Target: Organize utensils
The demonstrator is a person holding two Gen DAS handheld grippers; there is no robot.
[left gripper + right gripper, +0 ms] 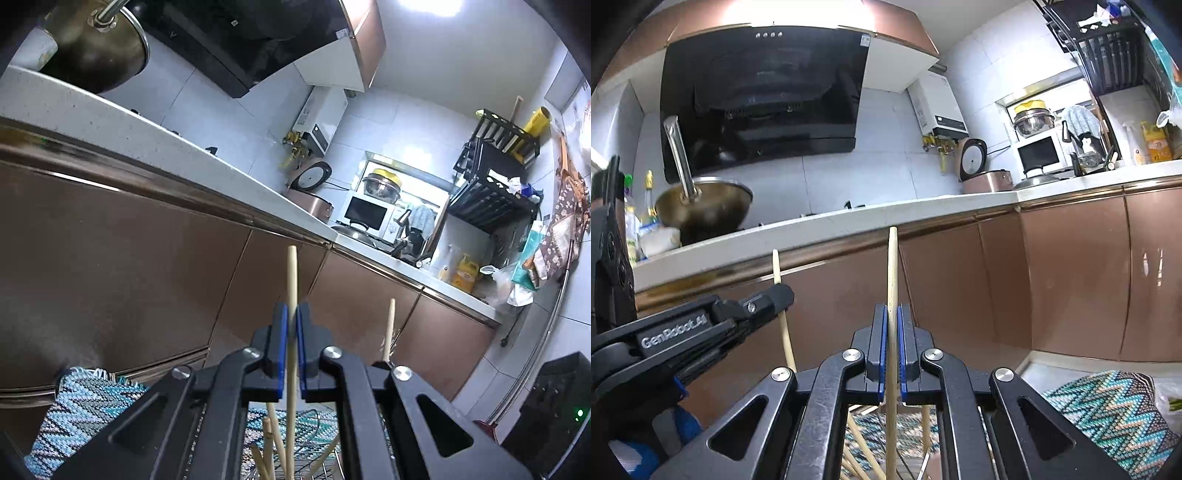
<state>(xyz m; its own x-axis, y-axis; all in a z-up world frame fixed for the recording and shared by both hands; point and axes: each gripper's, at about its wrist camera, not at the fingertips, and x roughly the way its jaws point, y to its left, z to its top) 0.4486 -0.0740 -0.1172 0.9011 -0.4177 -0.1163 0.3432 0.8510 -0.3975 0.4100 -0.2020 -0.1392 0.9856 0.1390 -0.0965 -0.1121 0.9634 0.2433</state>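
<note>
the left gripper (pixel 291 314) is clenched on a pale wooden chopstick (pixel 292 280), which stands upright between its blue pads (pixel 282 332) with its tip rising above the fingertips against the brown cabinet fronts (pixel 110 266). the right gripper (pixel 893 317) is likewise clamped on a second chopstick (pixel 892 266), also upright and a little tilted. in the right wrist view the left gripper appears at the lower left, side on, with its chopstick passing through it; in the left wrist view the right-hand chopstick shows just beside the left gripper's right finger. the two grippers sit near each other, both held low in front of the kitchen counter (pixel 849 221).

below the grippers, more chopsticks (pixel 267 443) lean at various angles in what looks like a wire rack or basket (pixel 321 465), only partly seen between the gripper arms, above a zigzag woven mat (pixel 1108 413). whether the held sticks are still partly inside that holder cannot be told.

judging by this, the task looks to be midway: one stick is in each claw, but several remain loose and uneven below. what is left seems to be placing this pair where it belongs and dealing with the rest. no other kind of utensil is visible near the grippers; a wok (pixel 705 210) on the counter stands well apart.
</note>
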